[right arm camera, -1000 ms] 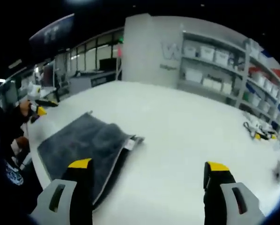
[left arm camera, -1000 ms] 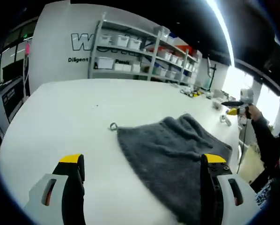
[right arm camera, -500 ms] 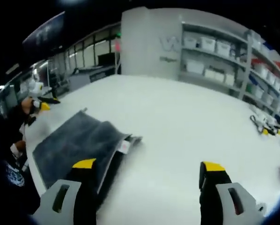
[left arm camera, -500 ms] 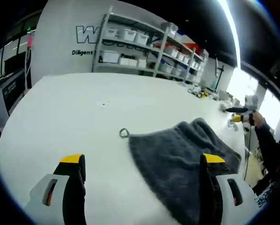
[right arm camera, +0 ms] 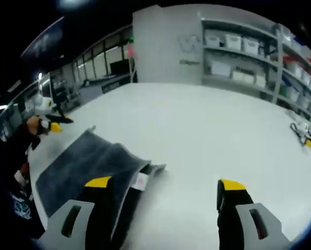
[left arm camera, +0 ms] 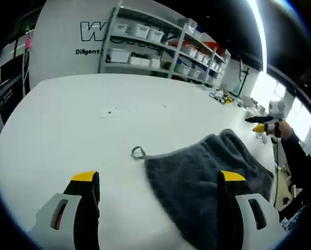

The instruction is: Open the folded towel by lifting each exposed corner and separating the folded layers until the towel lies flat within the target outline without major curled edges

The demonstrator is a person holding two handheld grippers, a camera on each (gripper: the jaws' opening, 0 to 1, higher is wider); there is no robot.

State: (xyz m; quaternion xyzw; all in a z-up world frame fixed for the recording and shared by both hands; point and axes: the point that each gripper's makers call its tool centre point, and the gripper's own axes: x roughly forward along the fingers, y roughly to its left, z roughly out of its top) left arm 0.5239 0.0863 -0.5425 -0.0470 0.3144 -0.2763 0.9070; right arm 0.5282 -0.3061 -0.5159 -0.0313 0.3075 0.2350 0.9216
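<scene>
A folded dark grey towel (left arm camera: 207, 172) lies on the white table (left arm camera: 93, 130), with a small hanging loop (left arm camera: 138, 152) at its near-left corner. My left gripper (left arm camera: 158, 182) hovers open above the towel's left edge, its right jaw over the cloth. In the right gripper view the same towel (right arm camera: 88, 166) lies at the left, a white label (right arm camera: 141, 180) at its corner. My right gripper (right arm camera: 166, 188) is open, with its left jaw over the towel's corner and bare table between the jaws. The left gripper (right arm camera: 50, 125) shows at the far left, and the right gripper (left arm camera: 262, 124) at the far right.
Shelves with white bins (left arm camera: 145, 47) stand behind the table against a white wall. Small tools (left arm camera: 220, 96) lie at the table's far right edge, also seen as small objects (right arm camera: 303, 133). A person's sleeve (left arm camera: 298, 156) reaches in from the right.
Both cameras have moved closer and lower toward the towel. The towel has not moved on the table, and both grippers have stayed open.
</scene>
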